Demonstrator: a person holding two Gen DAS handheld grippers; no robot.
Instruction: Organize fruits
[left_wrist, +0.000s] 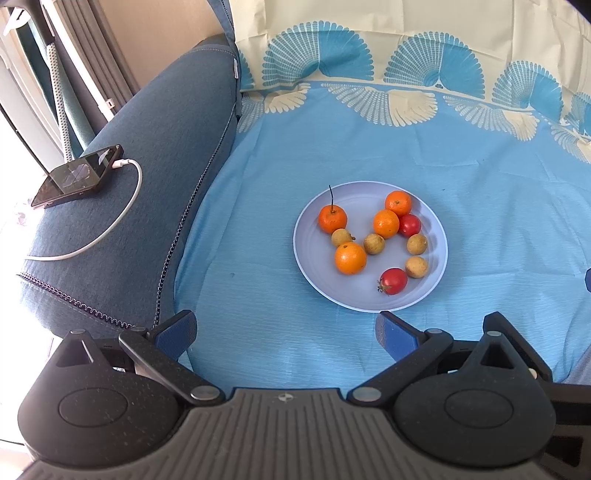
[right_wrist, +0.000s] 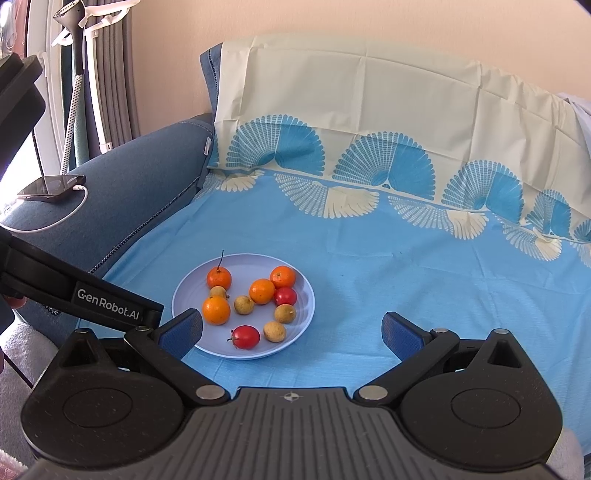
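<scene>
Fruit plate on the sofa's blue cloth
Both tools spread, empty: left tool (left_wrist: 286, 332); right tool (right_wrist: 291, 332); plate (left_wrist: 314, 280) holds oranges, tomatoes, longans.

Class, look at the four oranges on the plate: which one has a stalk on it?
The orange at the plate's far left edge; a thin dark stalk rises from its top, while the other three have none.

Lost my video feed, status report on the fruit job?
Left gripper open, empty. Right gripper open, empty. Oranges, tomatoes, longans all mixed on lavender plate. Approach unobstructed.
</scene>
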